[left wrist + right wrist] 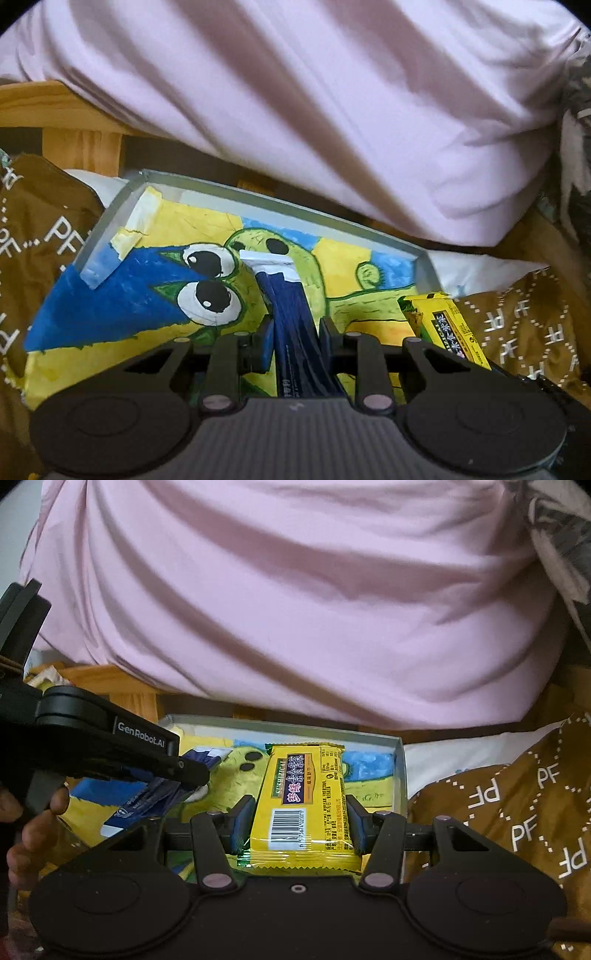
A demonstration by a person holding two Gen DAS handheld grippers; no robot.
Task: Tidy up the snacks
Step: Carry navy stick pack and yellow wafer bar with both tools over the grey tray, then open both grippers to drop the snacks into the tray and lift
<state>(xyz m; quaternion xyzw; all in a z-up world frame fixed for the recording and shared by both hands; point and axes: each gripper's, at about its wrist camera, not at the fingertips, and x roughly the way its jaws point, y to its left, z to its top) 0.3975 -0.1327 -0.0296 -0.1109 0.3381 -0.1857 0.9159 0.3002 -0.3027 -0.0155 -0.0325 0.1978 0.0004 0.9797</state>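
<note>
Left hand-held gripper (295,332) clamps blue packet (291,314) over painted tray (258,199).

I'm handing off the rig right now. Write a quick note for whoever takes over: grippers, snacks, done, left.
Left gripper: shut on a dark blue packet, held over the tray.
Right gripper: shut on a yellow packet, also over the tray.
Tray: shallow, with a cartoon drawing on its floor; no snack seen lying in it.
Done: both packets picked up.
Left: set both down in the tray and release.
</note>
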